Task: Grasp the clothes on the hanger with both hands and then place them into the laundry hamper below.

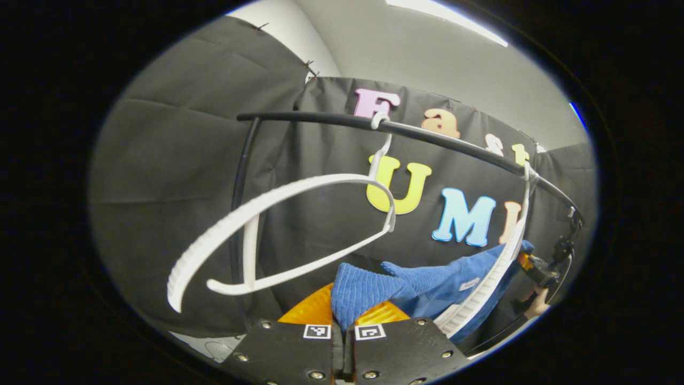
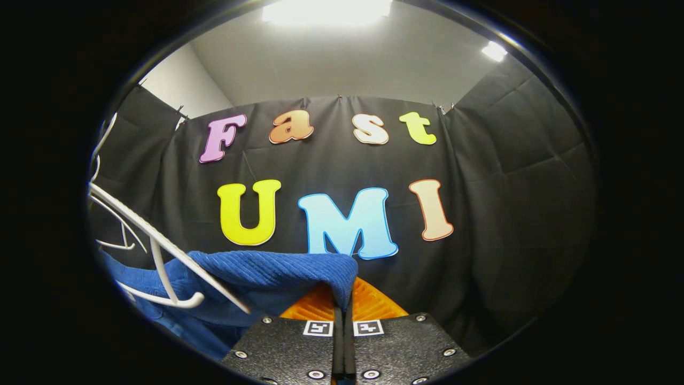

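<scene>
My left tongs [image 1: 342,321] and right tongs [image 2: 342,305] are each clamped shut on an edge of the blue garment [image 1: 427,283], stretching it between them to slide it off the white hanger [image 1: 481,291].

A curved black metal rail [image 1: 331,120] spans the booth, held up by a black upright post [image 1: 241,182] at its left end. Two white plastic hangers hook over it: a bare one [image 1: 278,195] and, farther along, one [image 1: 494,278] carrying a blue corduroy garment [image 1: 427,283].
</scene>
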Demonstrator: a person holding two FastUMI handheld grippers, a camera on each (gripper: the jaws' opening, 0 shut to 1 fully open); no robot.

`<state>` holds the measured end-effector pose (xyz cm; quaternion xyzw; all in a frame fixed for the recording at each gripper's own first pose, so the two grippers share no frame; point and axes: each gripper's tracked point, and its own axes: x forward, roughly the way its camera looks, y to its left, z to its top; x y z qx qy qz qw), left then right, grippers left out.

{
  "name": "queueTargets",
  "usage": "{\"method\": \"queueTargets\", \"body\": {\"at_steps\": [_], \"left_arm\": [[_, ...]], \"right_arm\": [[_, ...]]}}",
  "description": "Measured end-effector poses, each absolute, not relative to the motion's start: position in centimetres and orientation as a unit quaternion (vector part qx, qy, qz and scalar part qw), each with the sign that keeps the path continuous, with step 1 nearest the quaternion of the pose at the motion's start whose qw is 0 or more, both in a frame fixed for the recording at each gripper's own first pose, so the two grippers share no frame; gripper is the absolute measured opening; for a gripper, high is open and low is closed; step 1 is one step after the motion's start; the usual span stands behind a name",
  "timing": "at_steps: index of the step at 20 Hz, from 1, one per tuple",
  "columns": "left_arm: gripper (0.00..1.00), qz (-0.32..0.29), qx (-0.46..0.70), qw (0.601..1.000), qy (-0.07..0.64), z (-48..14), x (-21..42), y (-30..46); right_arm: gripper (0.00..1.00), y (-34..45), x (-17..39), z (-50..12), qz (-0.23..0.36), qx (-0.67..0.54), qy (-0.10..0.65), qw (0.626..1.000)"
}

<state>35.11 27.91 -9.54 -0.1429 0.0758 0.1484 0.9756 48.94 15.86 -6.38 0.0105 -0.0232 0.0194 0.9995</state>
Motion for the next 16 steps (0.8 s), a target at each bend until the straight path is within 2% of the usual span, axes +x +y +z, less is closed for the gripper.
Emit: {"method": "queueTargets", "body": {"at_steps": [16], "left_arm": [[0.02, 0.152, -0.141, 0.966, 0.154, -18.8, 32.4, 23.2]], "right_arm": [[0.00, 14.4, 49.1, -12.5, 0.009, -0.024, 0.029, 0.999]]}}
